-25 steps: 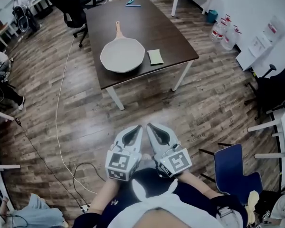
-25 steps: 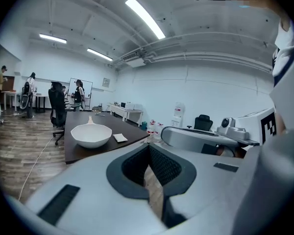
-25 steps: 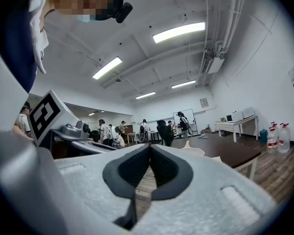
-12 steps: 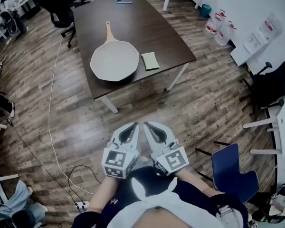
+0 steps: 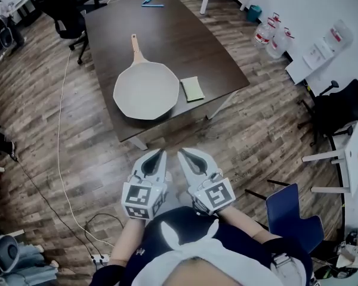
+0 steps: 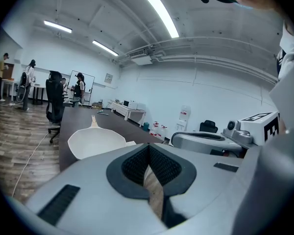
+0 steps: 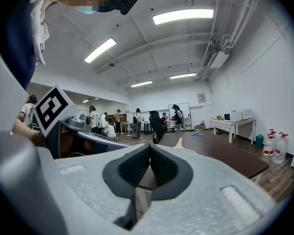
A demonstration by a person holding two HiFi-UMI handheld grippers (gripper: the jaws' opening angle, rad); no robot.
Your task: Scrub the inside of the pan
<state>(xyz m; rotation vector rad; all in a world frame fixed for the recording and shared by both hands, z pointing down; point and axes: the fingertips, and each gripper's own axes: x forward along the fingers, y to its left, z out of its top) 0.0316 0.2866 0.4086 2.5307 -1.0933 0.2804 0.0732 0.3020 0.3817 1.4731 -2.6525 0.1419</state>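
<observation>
You are holding the left tool [image 5: 156,155] and the right tool [image 5: 185,154] side by side in front of your body, over the wooden floor [image 5: 107,154], both pointing toward the tabletop [image 5: 185,40] and stopping short of its near edge. The left tool's jaws are sitting fully together, pad against pad, with nothing between them. The right tool's jaws are sitting the same way, closed and gripping nothing. The pan [image 5: 146,91] is lying upright on the near part of the tabletop, its pale inside facing up and its handle [image 5: 135,46] pointing away from you toward the far end. A green sponge [image 5: 194,89] is lying flat just beside the pan, on its right in the head view; whether it is touching the rim cannot be told. Both tools are standing well apart from the pan and the sponge. A blue item [image 5: 150,0], too small to identify, is lying at the far end of the tabletop. A black office chair [image 5: 62,8] is standing off the far left corner, a white cable [image 5: 61,130] is trailing across the floor on the left, a blue chair [image 5: 292,216] is standing at your right, and water bottles [image 5: 268,36] are standing on the floor at the far right.
</observation>
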